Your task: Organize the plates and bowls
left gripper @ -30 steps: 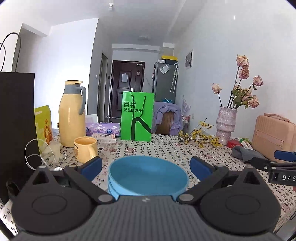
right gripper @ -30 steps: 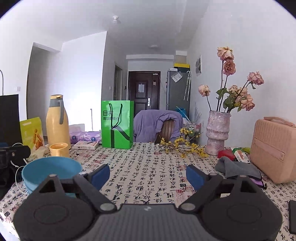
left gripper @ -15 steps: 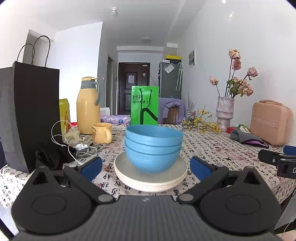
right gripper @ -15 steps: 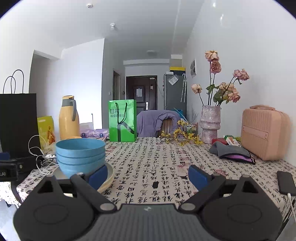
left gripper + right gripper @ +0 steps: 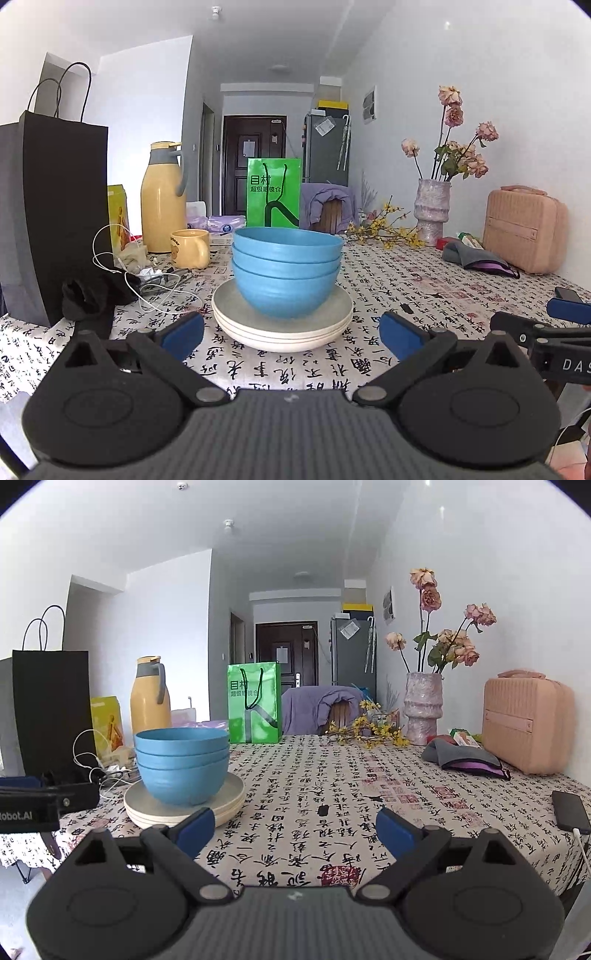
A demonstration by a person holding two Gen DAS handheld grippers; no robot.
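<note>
Three blue bowls [image 5: 286, 273] sit nested on a stack of three cream plates [image 5: 282, 325] on the patterned tablecloth. My left gripper [image 5: 291, 334] is open and empty, pulled back just in front of the stack. In the right wrist view the bowls [image 5: 181, 764] and plates [image 5: 184, 808] stand at the left. My right gripper [image 5: 295, 830] is open and empty, to the right of the stack, over the cloth.
A black paper bag [image 5: 51, 221], white cables [image 5: 147, 288], a yellow mug [image 5: 190, 248] and a yellow thermos [image 5: 162, 208] stand left of the stack. A green bag [image 5: 273, 197], a vase of flowers [image 5: 432, 210], a pink case [image 5: 522, 229], a grey cloth [image 5: 461, 757] and a phone [image 5: 569, 810] lie behind and right.
Both grippers have drawn back and lower from the table. The bowl stack, close between the left fingers a second ago, now stands free ahead of them on the plates.
</note>
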